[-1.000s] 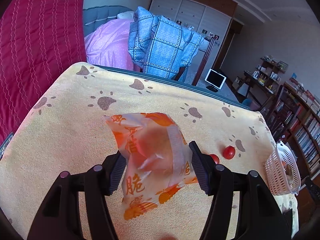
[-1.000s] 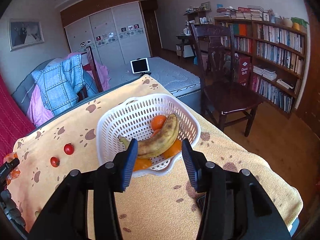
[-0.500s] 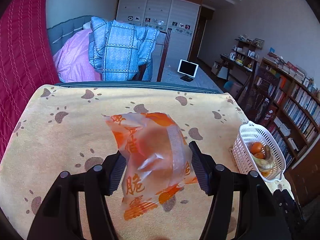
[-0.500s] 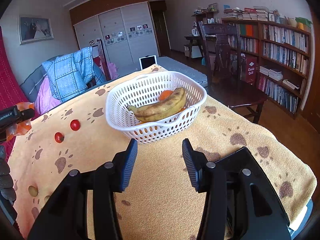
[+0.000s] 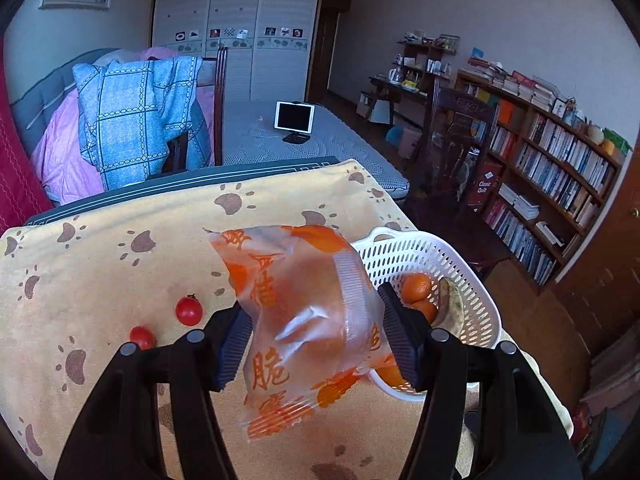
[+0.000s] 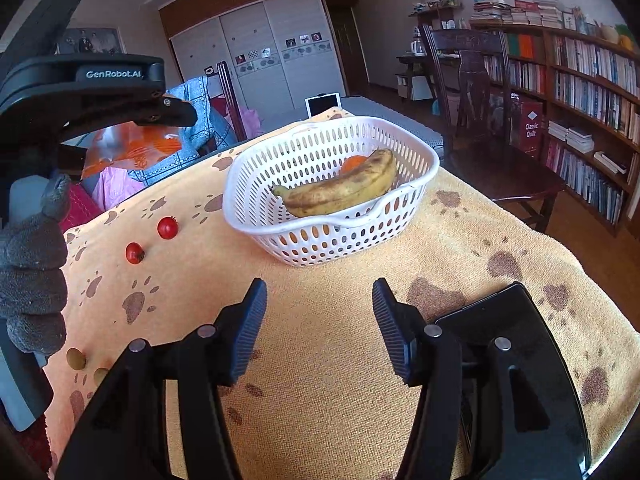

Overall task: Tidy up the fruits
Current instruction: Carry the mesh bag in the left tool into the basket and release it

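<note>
My left gripper [image 5: 316, 336] is shut on an orange wrapped in a printed plastic bag [image 5: 308, 312] and holds it in the air above the near-left rim of the white basket [image 5: 476, 280]. The basket holds oranges [image 5: 416, 286] and a banana [image 5: 450, 306]. Two cherry tomatoes [image 5: 189, 310] [image 5: 141, 337] lie on the cloth to the left. In the right wrist view my right gripper [image 6: 318, 320] is open and empty, low over the cloth in front of the basket [image 6: 332, 224] with the banana [image 6: 344, 190]. The tomatoes [image 6: 167, 227] [image 6: 134, 253] lie left of it. The bagged orange [image 6: 132, 148] shows at upper left.
The table is covered by a yellow paw-print cloth [image 6: 340, 380]. A black phone [image 6: 504, 320] lies on it at the right, beside my right gripper. A dark wooden chair [image 6: 500, 136] stands past the table's right edge. A chair draped with blue cloth [image 5: 140, 120] stands behind the table.
My left gripper has swung right with the bagged orange, and now reaches over the basket's edge. My right gripper has drawn back from the basket and stays open.
</note>
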`<state>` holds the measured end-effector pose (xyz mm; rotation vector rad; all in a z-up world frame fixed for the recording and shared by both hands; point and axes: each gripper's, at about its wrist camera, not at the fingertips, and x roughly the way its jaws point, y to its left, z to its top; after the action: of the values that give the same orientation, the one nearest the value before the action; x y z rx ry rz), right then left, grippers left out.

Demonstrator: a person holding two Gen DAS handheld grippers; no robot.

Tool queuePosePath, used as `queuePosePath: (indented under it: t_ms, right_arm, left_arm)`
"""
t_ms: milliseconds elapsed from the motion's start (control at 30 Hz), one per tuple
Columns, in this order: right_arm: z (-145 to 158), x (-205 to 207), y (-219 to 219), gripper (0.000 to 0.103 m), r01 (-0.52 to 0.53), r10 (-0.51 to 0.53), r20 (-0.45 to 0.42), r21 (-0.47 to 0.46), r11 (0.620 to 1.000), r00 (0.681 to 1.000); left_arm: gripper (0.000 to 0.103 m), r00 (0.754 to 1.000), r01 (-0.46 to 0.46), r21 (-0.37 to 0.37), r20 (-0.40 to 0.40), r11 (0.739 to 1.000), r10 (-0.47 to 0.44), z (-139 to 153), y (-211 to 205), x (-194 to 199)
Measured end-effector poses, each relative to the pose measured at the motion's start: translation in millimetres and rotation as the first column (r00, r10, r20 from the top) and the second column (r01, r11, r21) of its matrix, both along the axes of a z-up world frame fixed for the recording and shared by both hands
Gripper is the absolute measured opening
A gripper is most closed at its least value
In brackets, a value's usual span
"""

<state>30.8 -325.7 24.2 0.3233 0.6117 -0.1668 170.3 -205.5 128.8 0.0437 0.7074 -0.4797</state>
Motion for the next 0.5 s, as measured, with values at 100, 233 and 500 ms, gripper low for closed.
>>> queuePosePath:
  t_ms: [100, 233, 500]
  right_arm:
    - [-2, 1, -3, 0.057, -0.003, 0.003, -0.001, 0.018, 1.0, 1.0]
    - [-3, 0, -4, 0.057, -0.013, 0.013, 0.003, 0.029, 0.999, 1.0]
    - [-6, 3, -7, 0.057, -0.017, 0.017, -0.01, 0.053, 0.998, 1.0]
  left_arm:
    - [0.061, 0.999, 0.035, 0.018, -0.016, 0.999, -0.035, -7, -25, 10]
    - [0.061, 0.997, 0.067, 0.054, -0.042, 0.996, -0.064, -20, -52, 21]
    - [0.062, 0.992, 0.098, 0.101, -0.084, 0.99, -0.089, -45, -79, 29]
